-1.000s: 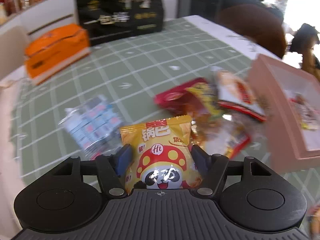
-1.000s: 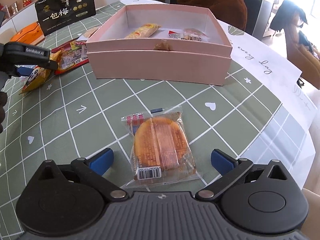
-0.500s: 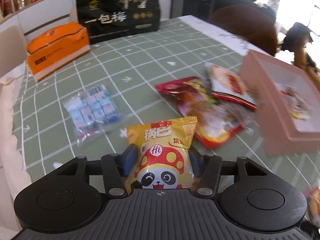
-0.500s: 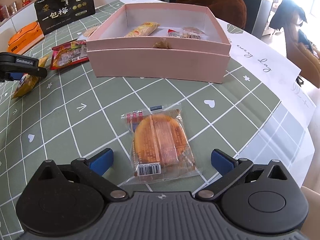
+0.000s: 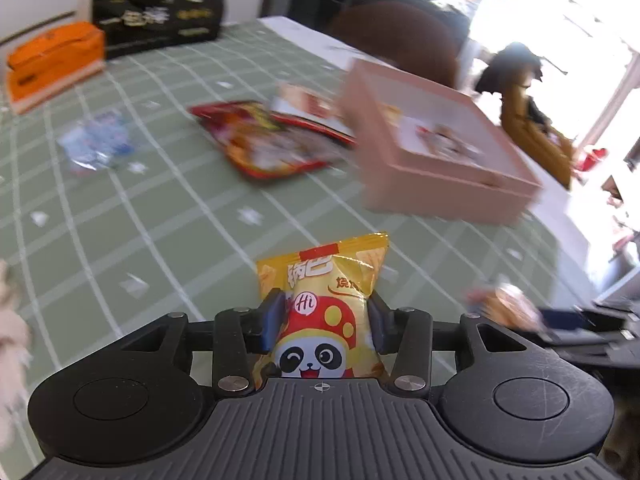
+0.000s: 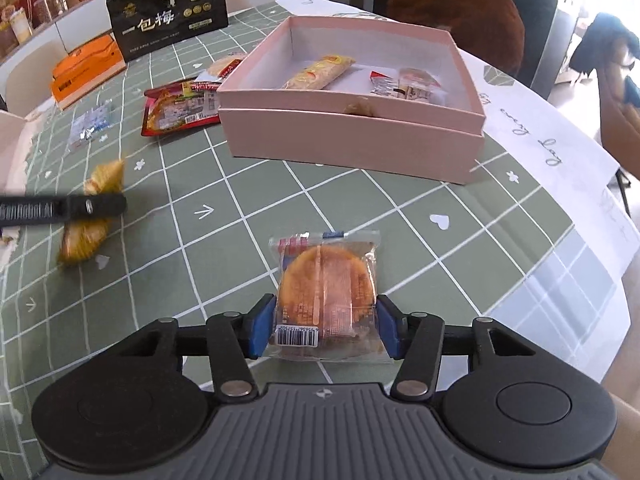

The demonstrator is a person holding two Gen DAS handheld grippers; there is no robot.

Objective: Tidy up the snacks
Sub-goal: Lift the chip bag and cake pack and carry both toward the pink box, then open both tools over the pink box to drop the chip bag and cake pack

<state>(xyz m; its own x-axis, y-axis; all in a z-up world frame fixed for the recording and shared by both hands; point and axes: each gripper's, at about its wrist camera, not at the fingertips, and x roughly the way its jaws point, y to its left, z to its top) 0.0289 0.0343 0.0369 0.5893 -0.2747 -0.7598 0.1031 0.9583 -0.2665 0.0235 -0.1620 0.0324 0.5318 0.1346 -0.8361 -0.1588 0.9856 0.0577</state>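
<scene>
My left gripper (image 5: 326,322) is shut on a yellow panda snack bag (image 5: 324,304) and holds it above the green checked tablecloth; it also shows blurred in the right wrist view (image 6: 90,216). My right gripper (image 6: 324,326) is shut on a clear-wrapped round orange cake (image 6: 326,292) near the table's front. The open pink box (image 6: 352,144) stands behind it with a long yellow snack (image 6: 318,72) and small wrapped snacks (image 6: 404,84) inside. The box also shows in the left wrist view (image 5: 440,184), ahead and to the right.
A red snack pack (image 6: 180,110), a white-red pack (image 6: 224,66) and a clear bag of blue-white candies (image 6: 90,124) lie left of the box. An orange box (image 6: 88,72) and a black bag (image 6: 168,12) stand at the back. White paper (image 6: 540,136) lies at the right.
My right gripper has closed from wide open onto the round cake. My left gripper has swung right toward the pink box with the panda bag still in it.
</scene>
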